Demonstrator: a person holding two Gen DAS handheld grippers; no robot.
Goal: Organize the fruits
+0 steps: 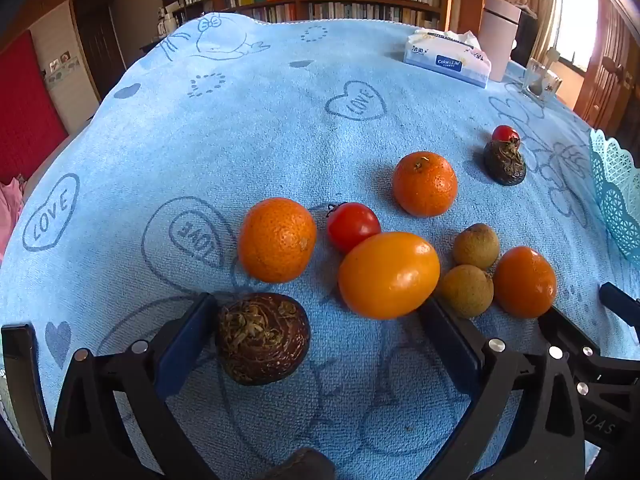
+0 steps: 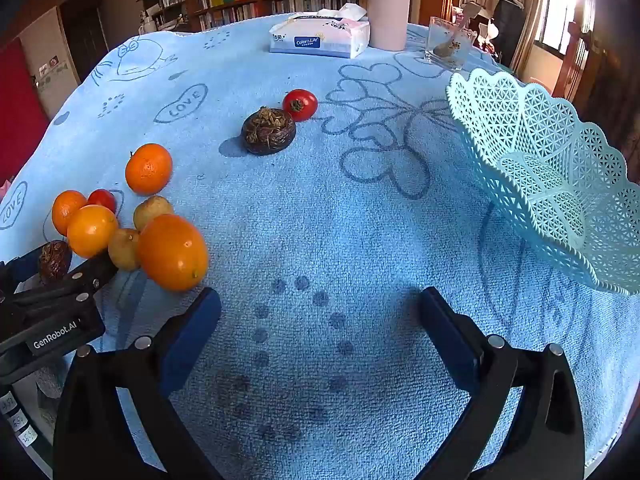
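Observation:
Fruits lie loose on a blue towel (image 1: 248, 128). My left gripper (image 1: 316, 308) is open, low over the towel; a dark brown water chestnut (image 1: 262, 338) lies between its fingers, against the left one, and a large yellow-orange tomato (image 1: 388, 274) sits just ahead of the right finger. Around it are oranges (image 1: 277, 239), (image 1: 425, 183), (image 1: 525, 281), a red tomato (image 1: 352, 226) and two brown longans (image 1: 466, 290). A second chestnut (image 2: 269, 131) and red tomato (image 2: 300, 104) lie farther off. My right gripper (image 2: 320, 300) is open and empty, over bare towel. A light blue lattice basket (image 2: 552, 176) stands empty at right.
A tissue pack (image 2: 320, 40), a pink cylinder (image 2: 389, 4) and a glass holder (image 2: 450, 42) stand at the table's far side. Bookshelves line the wall behind. The left gripper's body (image 2: 52, 312) shows at the left edge of the right wrist view.

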